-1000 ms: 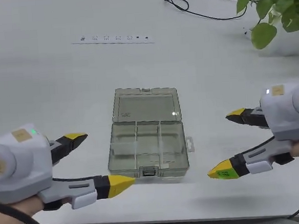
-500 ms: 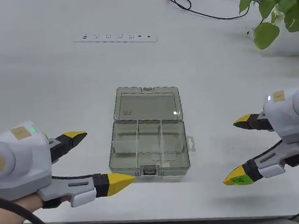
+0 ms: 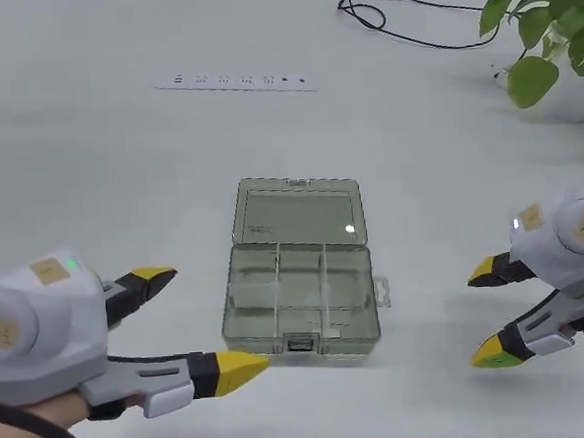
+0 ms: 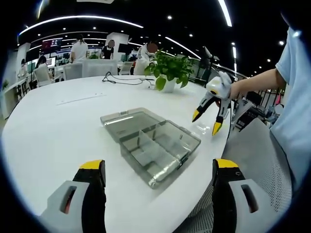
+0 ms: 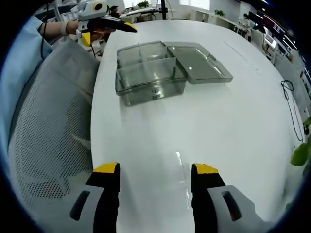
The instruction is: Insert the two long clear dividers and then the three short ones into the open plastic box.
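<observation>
An open smoky clear plastic box (image 3: 300, 299) lies in the middle of the white table, lid (image 3: 297, 211) flat behind it. Clear dividers stand inside it and split the tray into compartments (image 4: 154, 147). My left gripper (image 3: 197, 322) hovers open to the left of the box, at the near table edge, with nothing between its yellow-tipped jaws. My right gripper (image 3: 491, 310) hangs open well to the right of the box, also empty. The box (image 5: 148, 73) appears far ahead in the right gripper view, with the left gripper (image 5: 104, 23) beyond it.
A white power strip (image 3: 235, 81) lies at the back of the table. A black cable (image 3: 388, 17) loops at the back right near a potted plant (image 3: 549, 26). The near table edge runs just below both grippers.
My right gripper has drawn back to the right and toward the near edge, away from the box. The left gripper has kept its place. The head camera has tilted slightly.
</observation>
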A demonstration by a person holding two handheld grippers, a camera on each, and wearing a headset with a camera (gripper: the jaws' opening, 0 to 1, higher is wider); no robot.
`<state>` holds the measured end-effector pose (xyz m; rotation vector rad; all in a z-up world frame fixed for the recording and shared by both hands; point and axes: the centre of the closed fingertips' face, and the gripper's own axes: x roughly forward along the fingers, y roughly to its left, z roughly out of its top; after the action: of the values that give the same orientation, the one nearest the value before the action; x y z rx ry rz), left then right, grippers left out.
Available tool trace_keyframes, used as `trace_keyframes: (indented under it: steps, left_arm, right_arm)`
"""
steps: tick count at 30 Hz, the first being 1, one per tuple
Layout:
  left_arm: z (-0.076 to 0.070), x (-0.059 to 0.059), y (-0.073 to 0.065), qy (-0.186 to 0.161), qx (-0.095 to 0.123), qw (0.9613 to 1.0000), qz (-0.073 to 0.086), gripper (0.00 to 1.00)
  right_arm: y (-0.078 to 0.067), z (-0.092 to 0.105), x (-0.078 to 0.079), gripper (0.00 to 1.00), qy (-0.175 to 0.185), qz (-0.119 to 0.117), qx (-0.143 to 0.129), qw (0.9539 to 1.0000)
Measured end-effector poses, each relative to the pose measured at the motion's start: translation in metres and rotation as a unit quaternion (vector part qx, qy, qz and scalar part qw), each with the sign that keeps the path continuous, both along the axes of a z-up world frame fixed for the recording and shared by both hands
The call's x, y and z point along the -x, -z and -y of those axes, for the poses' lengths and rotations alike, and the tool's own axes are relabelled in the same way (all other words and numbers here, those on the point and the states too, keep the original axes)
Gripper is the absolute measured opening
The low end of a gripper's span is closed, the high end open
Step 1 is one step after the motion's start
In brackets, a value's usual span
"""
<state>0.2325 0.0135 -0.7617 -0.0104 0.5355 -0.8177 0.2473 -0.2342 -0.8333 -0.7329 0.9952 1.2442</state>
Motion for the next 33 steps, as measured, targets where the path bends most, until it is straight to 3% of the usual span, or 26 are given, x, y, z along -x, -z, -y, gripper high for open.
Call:
trace_keyframes:
  steps: [3,6,15,22,33]
  left_arm:
    - [0.000,-0.001,0.000,0.000,0.001,1.0000,0.000,0.93]
    - [0.000,-0.001,0.000,0.000,0.001,1.0000,0.001,0.93]
    - [-0.001,-0.002,-0.001,-0.003,0.005,1.0000,0.002,0.92]
    - [-0.003,-0.002,-0.001,-0.008,0.007,0.9999,0.003,0.92]
    - [-0.005,-0.002,-0.002,-0.011,0.008,0.9999,0.005,0.92]
  right_arm:
    - [0.002,0.000,0.000,0.52,-0.015,-0.001,0.010,0.9998]
    - [0.005,0.006,-0.003,0.47,-0.046,0.007,0.042,0.9980]
    - [0.013,0.008,-0.004,0.42,-0.066,0.003,0.058,0.9961]
    - [0.023,0.015,-0.005,0.39,-0.104,0.017,0.090,0.9903]
    - [0.024,0.017,-0.008,0.36,-0.118,0.029,0.104,0.9871]
